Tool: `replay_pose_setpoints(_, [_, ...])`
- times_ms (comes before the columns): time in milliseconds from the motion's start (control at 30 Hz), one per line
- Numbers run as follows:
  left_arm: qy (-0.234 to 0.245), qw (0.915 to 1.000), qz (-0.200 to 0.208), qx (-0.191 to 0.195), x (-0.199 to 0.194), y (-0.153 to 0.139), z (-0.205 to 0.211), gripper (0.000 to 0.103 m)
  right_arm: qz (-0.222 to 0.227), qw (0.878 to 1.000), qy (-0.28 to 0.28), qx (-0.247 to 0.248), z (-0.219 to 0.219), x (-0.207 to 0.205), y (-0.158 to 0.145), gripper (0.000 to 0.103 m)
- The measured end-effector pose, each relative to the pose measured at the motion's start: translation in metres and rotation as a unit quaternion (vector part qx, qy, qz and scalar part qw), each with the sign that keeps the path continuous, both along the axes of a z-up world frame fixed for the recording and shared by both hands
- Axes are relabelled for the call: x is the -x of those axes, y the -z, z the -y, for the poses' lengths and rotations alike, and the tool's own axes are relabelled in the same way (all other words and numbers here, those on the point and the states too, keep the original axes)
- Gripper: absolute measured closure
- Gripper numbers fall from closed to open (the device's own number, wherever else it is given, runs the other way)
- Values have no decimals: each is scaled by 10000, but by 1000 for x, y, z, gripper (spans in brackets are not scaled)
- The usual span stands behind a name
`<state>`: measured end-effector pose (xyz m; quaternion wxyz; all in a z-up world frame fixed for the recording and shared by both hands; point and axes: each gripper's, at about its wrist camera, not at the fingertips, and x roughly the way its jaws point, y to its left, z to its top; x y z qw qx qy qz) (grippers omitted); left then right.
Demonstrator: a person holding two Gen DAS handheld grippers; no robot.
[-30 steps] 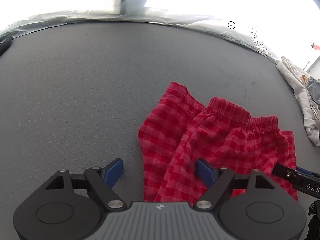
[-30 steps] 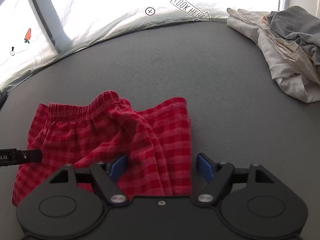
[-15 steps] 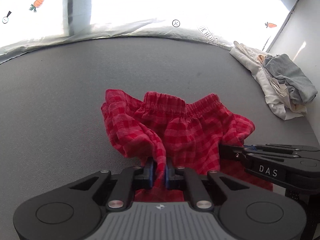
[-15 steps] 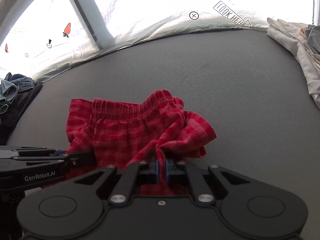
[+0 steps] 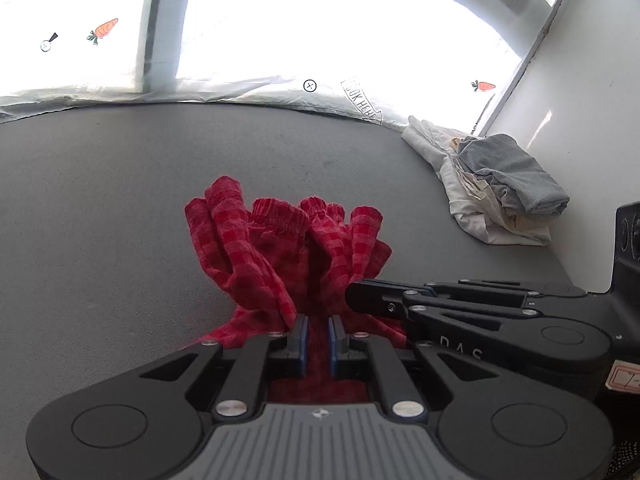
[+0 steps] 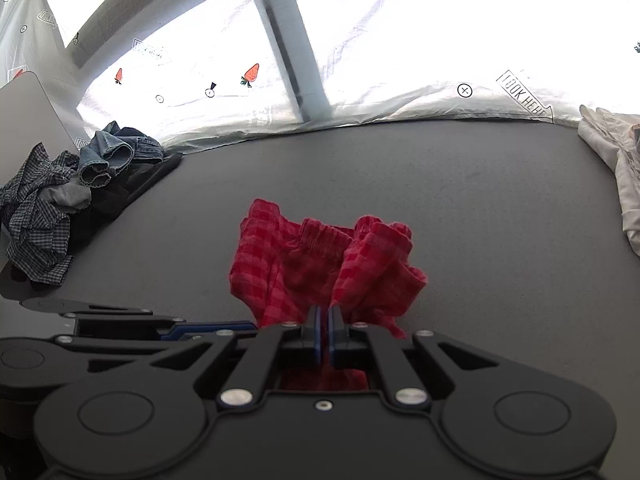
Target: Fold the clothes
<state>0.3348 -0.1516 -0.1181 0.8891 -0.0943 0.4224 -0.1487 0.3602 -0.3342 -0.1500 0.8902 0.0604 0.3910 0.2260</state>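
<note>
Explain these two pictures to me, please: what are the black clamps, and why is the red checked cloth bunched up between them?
Each black clamp is a hand-held gripper that a person carries, one per hand, with a camera looking along its two fingers. One picture comes from the left hand-held gripper, the other from the right hand-held gripper. Both are shut on the red checked shorts, lifting them in a bunch above the grey table. Folded pale and grey clothes lie at one side; a rumpled pile of denim and checked clothes lies at the other.
</note>
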Motion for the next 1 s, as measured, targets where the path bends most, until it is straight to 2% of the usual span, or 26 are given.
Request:
replay_pose_setpoints(100, [43,10000,-16,85,12,-1,-6,92,-62,9999,111,-46,-1,17,-2,102])
replay_pose_setpoints(233, [48,9999,-52,100,17,4,-16,92,-63,9987,320,390,-7,32,-2,101])
replay_pose_setpoints(300, [-136,9998,-108,120,11,8,-25,89,-131,9949,617,793,-5,36,0,96])
replay_pose_setpoints(333, [-198,9997,-116,79,7,10,-29,87,-205,9932,775,848,-1,37,1,87])
replay_pose_setpoints(367, [-262,9996,-110,-25,3,12,-34,77,-315,9913,958,848,5,37,3,65])
replay_pose_setpoints(400, [-356,9992,-98,-172,-1,13,-37,58,-408,9897,1103,814,11,36,6,55])
replay_pose_setpoints(433, [-486,9982,-87,-329,-5,15,-41,46,-502,9878,1247,781,16,35,9,47])
replay_pose_setpoints(467, [-608,9971,-71,-444,-8,18,-46,29,-602,9858,1367,761,21,33,12,47])
replay_pose_setpoints(500, [-703,9963,-83,-480,-13,23,-54,26,-714,9839,1454,761,25,29,17,46])
replay_pose_setpoints(567, [-821,9953,-262,-442,-26,34,-68,25,-855,9801,1616,770,32,21,26,38])
replay_pose_setpoints(667, [-927,9937,-591,-231,-48,50,-85,25,-933,9764,1812,720,39,3,37,32])
replay_pose_setpoints(767, [-858,9935,-730,-180,-68,63,-90,21,-922,9756,1909,579,41,-19,45,23])
replay_pose_setpoints(933, [-470,9954,-793,-278,-97,78,-85,19,-1025,9693,2147,623,41,-54,59,21])
replay_pose_setpoints(967, [-398,9959,-748,-313,-99,78,-83,14,-1040,9697,2123,619,39,-58,62,21])
replay_pose_setpoints(1000, [-327,9964,-703,-349,-100,79,-81,14,-1052,9711,2052,619,35,-61,65,21])
